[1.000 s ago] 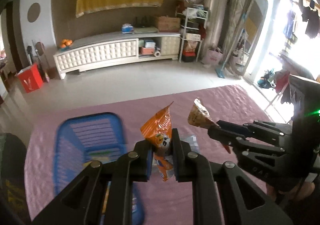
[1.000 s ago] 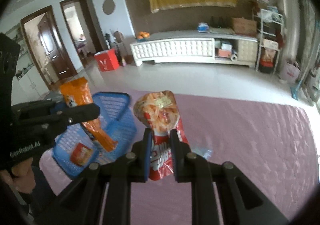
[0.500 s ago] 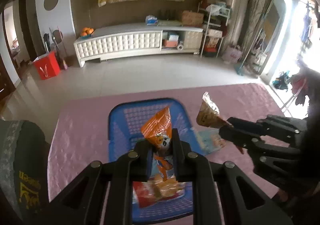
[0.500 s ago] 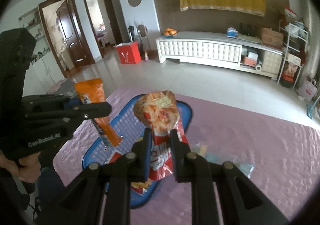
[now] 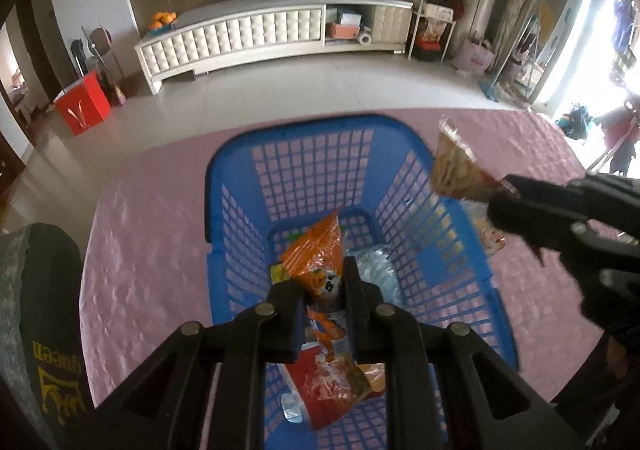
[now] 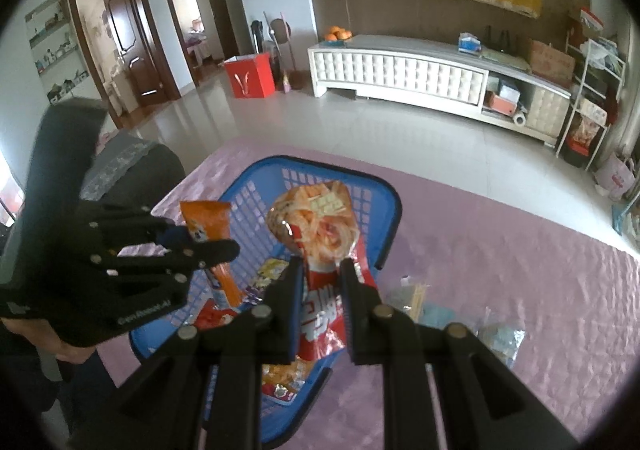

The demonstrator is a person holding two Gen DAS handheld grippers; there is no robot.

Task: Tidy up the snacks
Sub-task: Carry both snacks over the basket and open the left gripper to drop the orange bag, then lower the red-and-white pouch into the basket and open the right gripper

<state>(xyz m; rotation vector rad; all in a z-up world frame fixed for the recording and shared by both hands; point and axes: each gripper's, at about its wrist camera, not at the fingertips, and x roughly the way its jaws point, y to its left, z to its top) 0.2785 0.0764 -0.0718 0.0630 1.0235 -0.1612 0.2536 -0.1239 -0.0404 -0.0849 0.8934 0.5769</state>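
The left tool (image 5: pixel 323 282) grips an orange snack packet (image 5: pixel 316 250) above the blue basket (image 5: pixel 240 185). The right tool (image 6: pixel 320 270) clamps a red noodle packet (image 6: pixel 316 226) over the basket's rim, above the pink surface (image 6: pixel 520 270).

Blue lattice basket (image 5: pixel 224 185), orange packet (image 5: pixel 316 250), pink dimpled cloth (image 5: pixel 136 234).
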